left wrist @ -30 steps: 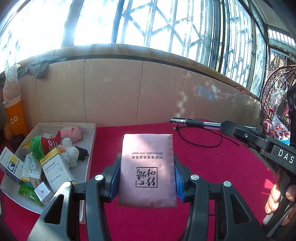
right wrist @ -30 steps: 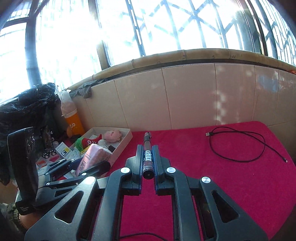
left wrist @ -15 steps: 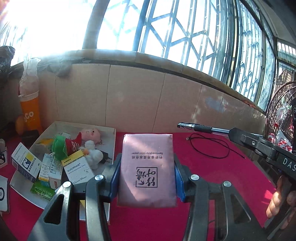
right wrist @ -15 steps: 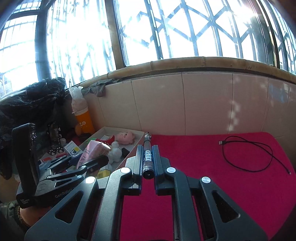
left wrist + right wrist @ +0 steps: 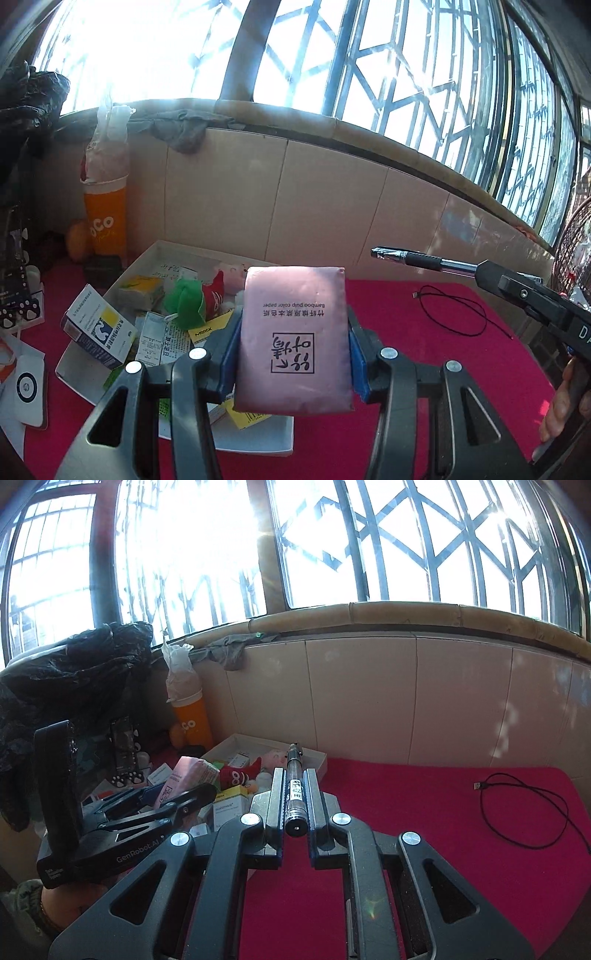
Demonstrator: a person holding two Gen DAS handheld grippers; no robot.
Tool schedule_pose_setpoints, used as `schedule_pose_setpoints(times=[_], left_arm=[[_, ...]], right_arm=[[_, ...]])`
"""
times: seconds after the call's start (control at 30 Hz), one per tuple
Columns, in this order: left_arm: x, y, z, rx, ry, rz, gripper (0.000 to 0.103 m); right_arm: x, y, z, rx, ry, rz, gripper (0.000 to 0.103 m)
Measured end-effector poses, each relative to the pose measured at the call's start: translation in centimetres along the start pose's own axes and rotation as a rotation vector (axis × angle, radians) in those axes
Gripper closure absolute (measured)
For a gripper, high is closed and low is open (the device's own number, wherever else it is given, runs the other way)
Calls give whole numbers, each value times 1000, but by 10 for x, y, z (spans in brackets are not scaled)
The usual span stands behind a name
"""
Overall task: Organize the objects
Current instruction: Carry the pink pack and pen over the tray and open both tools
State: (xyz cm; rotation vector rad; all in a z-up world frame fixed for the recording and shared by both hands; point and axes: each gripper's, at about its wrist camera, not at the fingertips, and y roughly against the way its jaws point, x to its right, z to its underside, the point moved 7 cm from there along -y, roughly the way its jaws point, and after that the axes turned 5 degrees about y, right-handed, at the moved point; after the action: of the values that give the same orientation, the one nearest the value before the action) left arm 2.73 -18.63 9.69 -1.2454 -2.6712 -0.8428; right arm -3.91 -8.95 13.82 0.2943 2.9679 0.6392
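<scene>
A soft pink rectangular pack of bamboo pulp paper [image 5: 293, 338] is pinched between the blue-padded jaws of the left gripper [image 5: 293, 354], its printed face turned upward and its far end reaching past the fingertips. The pack is held above the near edge of a shallow white open box [image 5: 258, 439] that rests on a red cloth-covered table [image 5: 424, 314]. Inside the box are seen medicine cartons [image 5: 98, 334], a green and red plush toy [image 5: 195, 299] and a pink plush figure [image 5: 231, 275]. A slim black and clear pen [image 5: 295, 786] is clamped lengthwise between the closed jaws of the right gripper [image 5: 295, 805], its tip pointing forward over the far right corner of the box. In the left wrist view the pen [image 5: 421, 258] is seen projecting to the left from the right gripper, in the air, well right of the pack. A thin black cable [image 5: 528, 812] lies looped on the cloth to the right. An orange cup [image 5: 105, 218] stands by the tiled wall behind the box.
</scene>
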Motion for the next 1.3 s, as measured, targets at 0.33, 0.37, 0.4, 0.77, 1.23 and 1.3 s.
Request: schedule_pose_setpoints(times=[0.33,0.37,0.4,0.77,1.23,1.3], left_arm=[[-39,0,-5,8,36,-52,54],[-43,0,-6,8,38,-57,54],[-46,0,-6,8,41,-62,54],[-93,-12,-34,6,48,-127,54],[-134,-69,-36,-103,21,-181,54],[-135,-75,-36,-110,8,-190,54]], right_arm=[[-34,-28,-10,-24,43,-38,95],[-37,-31,-11,-27,45,-42,95],[-40,-35,-12,-29,48,-45,95],[-57,-75,-27,-47,52,-35,95],[-73,-155,-21,-116,54,31,95],[-75,-167,-19,-125,56,51,95]])
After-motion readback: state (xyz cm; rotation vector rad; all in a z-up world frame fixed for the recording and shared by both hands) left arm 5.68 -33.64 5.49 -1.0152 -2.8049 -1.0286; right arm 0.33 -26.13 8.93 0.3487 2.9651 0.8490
